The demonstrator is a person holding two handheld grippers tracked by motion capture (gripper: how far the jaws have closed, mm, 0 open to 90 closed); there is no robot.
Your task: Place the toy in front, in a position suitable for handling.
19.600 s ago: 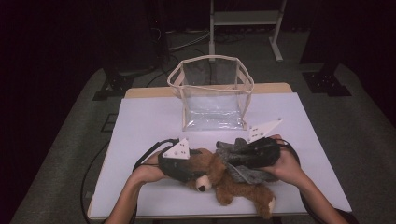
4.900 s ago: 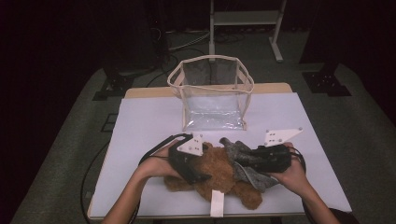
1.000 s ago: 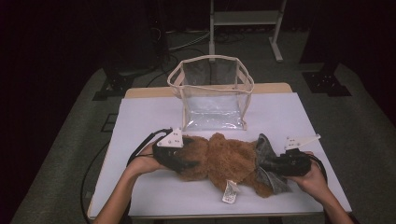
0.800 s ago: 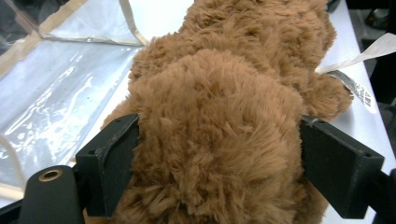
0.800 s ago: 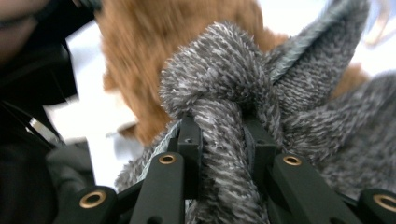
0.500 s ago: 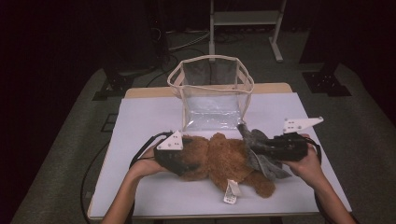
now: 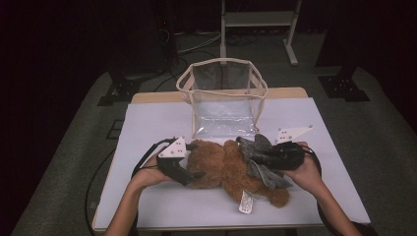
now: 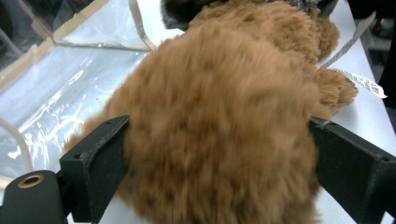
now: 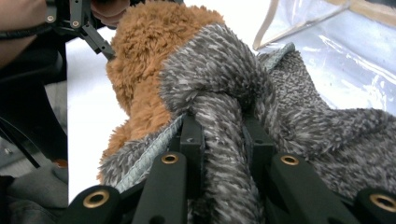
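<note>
A brown teddy bear (image 7: pixel 221 167) lies on its side on the white table top (image 7: pixel 147 128). A grey fuzzy garment (image 7: pixel 258 150) is wrapped round its right part. My left gripper (image 7: pixel 194 174) straddles the bear's left end. Its jaws have just been opening and stand wide, with the brown fur (image 8: pixel 219 116) filling the gap between them. My right gripper (image 7: pixel 255 155) is shut on a bunched strip of the grey garment (image 9: pixel 219 74), held a little above the bear. A white label (image 7: pixel 245 201) hangs from the bear's near side.
A clear plastic bag (image 7: pixel 223 105) with a cream rim stands open just behind the bear. Black cables trail off the table's left edge beside my left hand. A metal stand sits on the dark floor beyond the table.
My right gripper has moved left and away from me with the grey garment, which now bunches up over the bear. The left hand has stayed in place.
</note>
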